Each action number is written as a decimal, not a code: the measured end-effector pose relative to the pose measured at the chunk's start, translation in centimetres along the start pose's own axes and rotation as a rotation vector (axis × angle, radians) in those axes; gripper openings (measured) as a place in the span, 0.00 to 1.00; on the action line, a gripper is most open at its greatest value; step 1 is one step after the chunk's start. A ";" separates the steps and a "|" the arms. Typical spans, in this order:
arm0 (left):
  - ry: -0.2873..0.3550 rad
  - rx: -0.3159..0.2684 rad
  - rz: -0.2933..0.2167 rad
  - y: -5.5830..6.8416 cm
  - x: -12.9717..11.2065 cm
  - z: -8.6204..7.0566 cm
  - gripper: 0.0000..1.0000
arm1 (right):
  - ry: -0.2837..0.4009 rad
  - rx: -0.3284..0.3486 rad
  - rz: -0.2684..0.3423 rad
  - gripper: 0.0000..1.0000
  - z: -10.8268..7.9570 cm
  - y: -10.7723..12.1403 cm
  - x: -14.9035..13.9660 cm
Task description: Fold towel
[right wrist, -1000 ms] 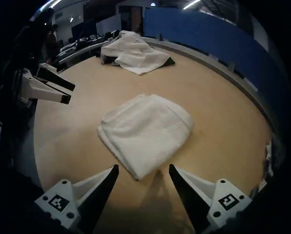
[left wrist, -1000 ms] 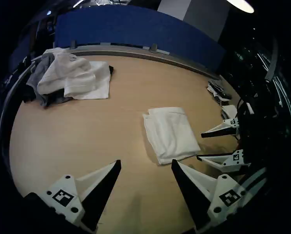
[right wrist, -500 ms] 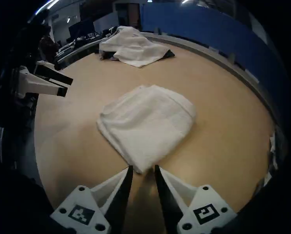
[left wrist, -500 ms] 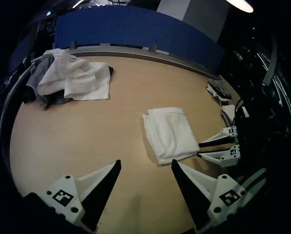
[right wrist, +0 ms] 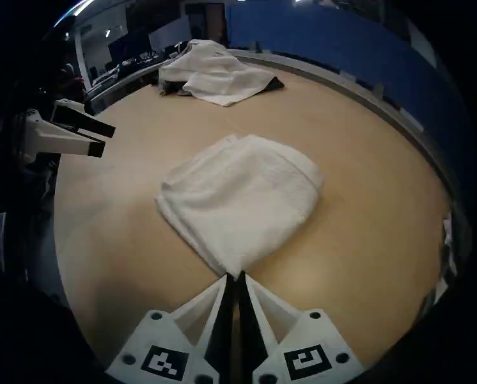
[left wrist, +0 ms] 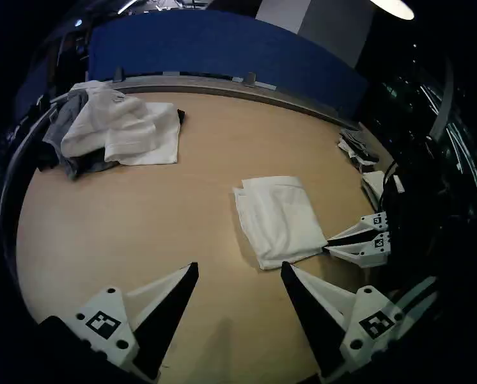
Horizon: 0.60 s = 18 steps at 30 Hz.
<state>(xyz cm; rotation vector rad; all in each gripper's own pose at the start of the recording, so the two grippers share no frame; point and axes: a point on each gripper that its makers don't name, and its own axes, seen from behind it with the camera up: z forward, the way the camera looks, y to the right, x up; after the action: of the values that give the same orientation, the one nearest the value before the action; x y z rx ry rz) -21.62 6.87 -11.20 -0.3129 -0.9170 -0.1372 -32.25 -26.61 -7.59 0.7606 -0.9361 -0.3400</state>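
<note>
table (left wrist: 142,211): light wood top, rounded edge, blue screen (left wrist: 226,51) standing along its far edge.

towel (left wrist: 280,221): white, folded into a thick rectangle, lying flat right of the table's middle and nearer the right edge than the left. in the right gripper view the towel (right wrist: 238,198) sits directly ahead of the claw, one corner pointing back at it.

right claw (right wrist: 235,278): fingers drawn together with only a thin dark slit between them; the tips meet at that near corner of the towel and pinch its very end. the rest of the towel lies on the table. in the left gripper view the right claw (left wrist: 331,245) comes in low from the right edge, tips touching the towel's near right corner.

left claw (left wrist: 238,267): fingers spread wide, nothing between them, held above the near edge of the table. the towel lies ahead of it and to the right, well apart from both fingers. in the right gripper view the left claw (right wrist: 106,142) is at the left edge, apart from the towel.

heap of cloths (left wrist: 117,125): white and grey, unfolded, at the far left corner, well apart from the towel.
</note>
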 end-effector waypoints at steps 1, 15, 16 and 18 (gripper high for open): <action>0.000 0.000 0.000 0.0 0.0 0.0 0.96 | 0.000 0.001 0.002 0.04 0.0 0.0 0.0; 0.002 -0.002 0.006 0.0 0.2 -0.2 0.96 | 0.040 -0.003 0.002 0.02 -1.1 0.0 1.5; 0.002 -0.002 0.006 0.1 0.2 -0.2 0.96 | 0.046 -0.003 0.000 0.02 -1.3 0.1 1.8; 0.003 -0.004 0.006 0.2 0.2 -0.2 0.96 | 0.058 -0.005 -0.003 0.02 -1.7 0.1 2.3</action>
<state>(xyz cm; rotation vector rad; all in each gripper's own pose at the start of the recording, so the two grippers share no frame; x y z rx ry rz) -21.27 6.95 -11.16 -0.3187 -0.9129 -0.1338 -29.52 -27.13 -6.74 0.7634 -0.8792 -0.3212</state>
